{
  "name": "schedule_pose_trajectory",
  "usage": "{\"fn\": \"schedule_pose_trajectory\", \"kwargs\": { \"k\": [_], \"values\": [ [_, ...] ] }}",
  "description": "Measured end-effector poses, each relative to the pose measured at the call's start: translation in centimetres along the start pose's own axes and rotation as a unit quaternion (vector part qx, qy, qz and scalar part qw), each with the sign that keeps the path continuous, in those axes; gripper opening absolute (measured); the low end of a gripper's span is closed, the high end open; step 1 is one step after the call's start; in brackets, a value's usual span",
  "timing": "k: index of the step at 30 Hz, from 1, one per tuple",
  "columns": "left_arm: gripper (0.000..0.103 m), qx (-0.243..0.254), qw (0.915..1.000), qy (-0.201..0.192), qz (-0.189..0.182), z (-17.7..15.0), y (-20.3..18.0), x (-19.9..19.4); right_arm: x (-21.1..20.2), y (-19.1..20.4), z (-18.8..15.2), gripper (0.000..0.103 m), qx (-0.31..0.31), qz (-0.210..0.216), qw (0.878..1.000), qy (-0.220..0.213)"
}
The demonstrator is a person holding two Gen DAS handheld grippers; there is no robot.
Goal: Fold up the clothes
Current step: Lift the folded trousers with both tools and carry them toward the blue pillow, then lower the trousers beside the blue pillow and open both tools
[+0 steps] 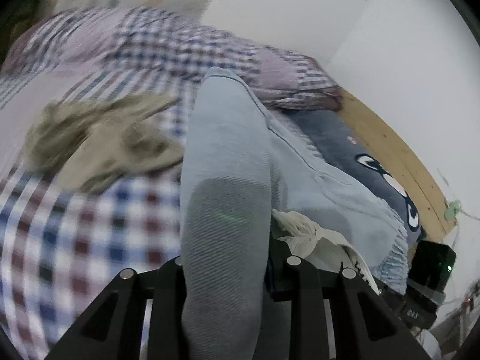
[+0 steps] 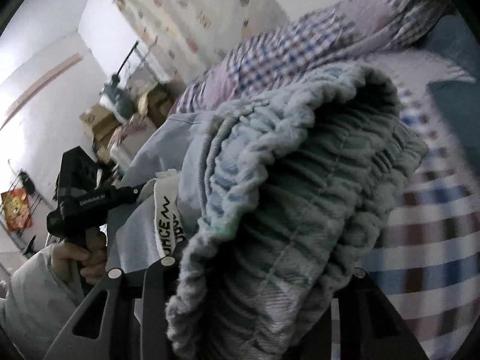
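Observation:
A light blue garment (image 1: 228, 156) rises between the fingers of my left gripper (image 1: 231, 264), which is shut on a fold of it. A white lettered band (image 2: 165, 219) hangs from the same garment. In the right wrist view its ruched elastic waistband (image 2: 300, 180) bunches between the fingers of my right gripper (image 2: 261, 267), which is shut on it. The cloth hangs lifted above the checked bedsheet (image 1: 90, 225). A hand (image 2: 87, 258) holds the left gripper's black body (image 2: 81, 204) at the left of that view.
A tan garment (image 1: 99, 141) lies crumpled on the sheet to the left. A checked quilt (image 1: 168, 45) is heaped behind, beside a navy cushion with cartoon eyes (image 1: 360, 156) and the wooden bed frame (image 1: 399, 156). Cardboard boxes (image 2: 99, 120) stand by the wall.

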State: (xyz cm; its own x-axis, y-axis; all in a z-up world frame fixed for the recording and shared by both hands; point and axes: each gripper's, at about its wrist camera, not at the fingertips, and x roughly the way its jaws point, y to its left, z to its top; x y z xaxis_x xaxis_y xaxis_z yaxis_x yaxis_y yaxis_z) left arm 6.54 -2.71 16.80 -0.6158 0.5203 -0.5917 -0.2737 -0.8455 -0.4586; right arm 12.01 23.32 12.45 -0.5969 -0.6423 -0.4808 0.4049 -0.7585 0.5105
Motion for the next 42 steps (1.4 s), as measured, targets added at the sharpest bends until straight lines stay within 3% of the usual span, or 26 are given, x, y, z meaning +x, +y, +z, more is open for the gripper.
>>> {"fn": "schedule_pose_trajectory", "kwargs": {
  "k": [5, 8, 13, 18, 24, 28, 31, 36, 38, 40, 42],
  "values": [
    [0.028, 0.055, 0.9979, -0.010, -0.033, 5.2, -8.6, 5.1, -6.0, -2.0, 1.9, 0.043, 0.004, -0.047, 0.995, -0.092],
    [0.027, 0.087, 0.9950, -0.004, -0.049, 7.6, -13.5, 8.5, -9.6, -3.6, 2.7, 0.043, 0.010, -0.089, 0.985, -0.149],
    [0.027, 0.134, 0.9876, 0.019, -0.080, 10.2, -21.3, 15.9, -14.2, -6.8, 3.5, 0.043, 0.045, -0.174, 0.956, -0.232],
    [0.027, 0.190, 0.9763, 0.054, -0.088, 10.4, -28.2, 24.4, -16.3, -10.8, 3.4, 0.043, 0.094, -0.256, 0.922, -0.276],
    [0.027, 0.278, 0.9511, 0.107, -0.081, 7.9, -34.8, 32.9, -15.9, -14.4, 2.6, 0.042, 0.158, -0.333, 0.888, -0.276],
    [0.027, 0.319, 0.9341, 0.147, -0.066, 6.0, -37.0, 37.5, -14.5, -15.4, 2.1, 0.042, 0.190, -0.347, 0.883, -0.252],
    [0.027, 0.320, 0.9290, 0.179, -0.052, 4.6, -36.8, 40.4, -14.1, -17.4, 1.6, 0.042, 0.228, -0.345, 0.881, -0.229],
    [0.031, 0.291, 0.9336, 0.204, -0.045, 3.2, -35.1, 43.0, -14.0, -20.8, 0.4, 0.042, 0.301, -0.315, 0.880, -0.189],
    [0.038, 0.282, 0.9355, 0.208, -0.045, 3.3, -34.6, 43.2, -13.9, -21.0, 0.2, 0.044, 0.297, -0.314, 0.884, -0.178],
    [0.054, 0.272, 0.9379, 0.212, -0.043, 3.5, -34.0, 43.3, -13.8, -21.0, 0.1, 0.044, 0.290, -0.314, 0.888, -0.167],
    [0.062, 0.250, 0.9439, 0.212, -0.041, 4.0, -33.3, 42.9, -13.9, -21.3, -0.6, 0.046, 0.295, -0.308, 0.889, -0.163]
  ]
}}
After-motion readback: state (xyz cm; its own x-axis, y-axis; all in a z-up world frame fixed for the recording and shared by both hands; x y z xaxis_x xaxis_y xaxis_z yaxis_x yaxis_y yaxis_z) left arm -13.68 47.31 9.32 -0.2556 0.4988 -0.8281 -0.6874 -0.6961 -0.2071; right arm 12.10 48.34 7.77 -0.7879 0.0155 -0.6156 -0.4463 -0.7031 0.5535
